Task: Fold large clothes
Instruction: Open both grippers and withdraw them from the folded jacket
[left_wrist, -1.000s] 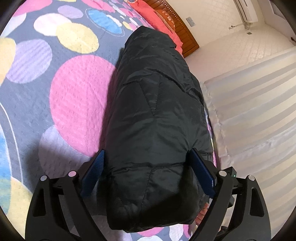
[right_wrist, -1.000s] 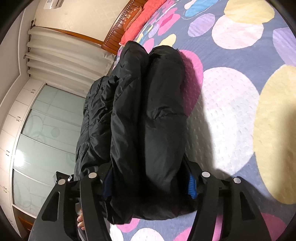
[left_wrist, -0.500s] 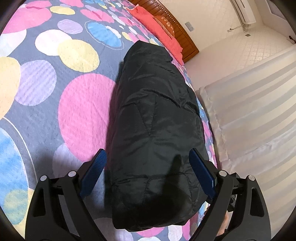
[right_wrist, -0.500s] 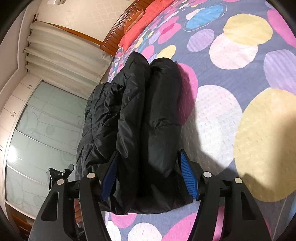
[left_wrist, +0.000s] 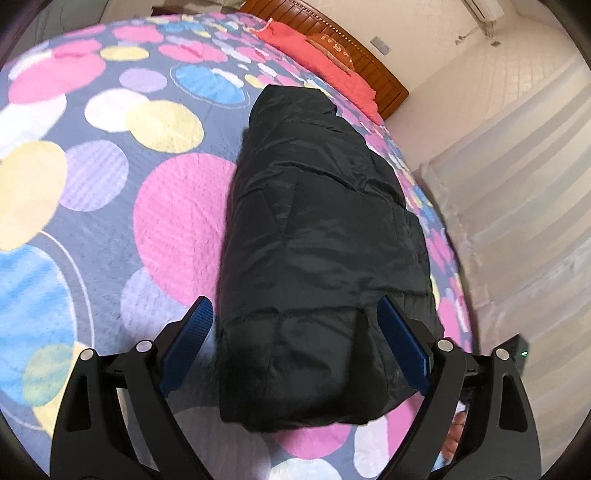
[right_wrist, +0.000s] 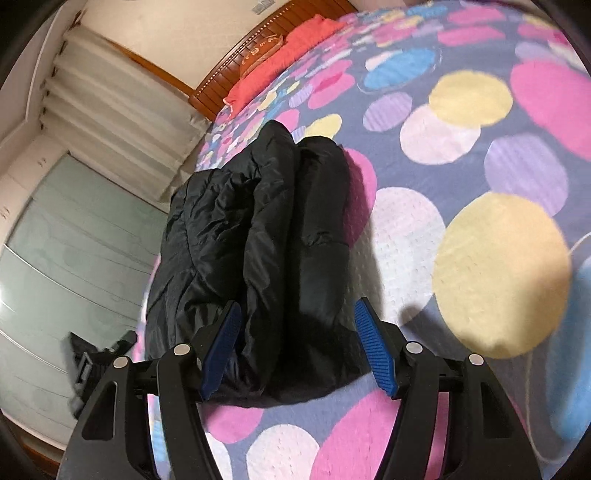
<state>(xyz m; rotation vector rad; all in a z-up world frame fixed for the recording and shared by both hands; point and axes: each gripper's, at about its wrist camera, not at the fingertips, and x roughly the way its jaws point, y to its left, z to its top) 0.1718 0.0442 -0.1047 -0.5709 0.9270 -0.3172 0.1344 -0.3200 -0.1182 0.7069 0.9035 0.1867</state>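
Wooden headboard (left_wrist: 364, 64); perhaps curtains (right_wrist: 122, 110)

Bare bedspread (right_wrist: 461, 177) right of jacket (right_wrist: 280, 240), curtain (left_wrist: 517, 206) opposite

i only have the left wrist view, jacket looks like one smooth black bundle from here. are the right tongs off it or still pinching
Observer: The right tongs are open; their blue pads straddle the near end of the black puffer jacket without clamping it.
Operator: does the fold look tidy from that side
Observer: From the right wrist view the jacket shows as several stacked puffy layers with a deep crease running along its length.
Operator: anything beyond the bed on that side
Observer: Yes, a pale green sliding wardrobe stands past the bed edge, and the left tongs are open too.
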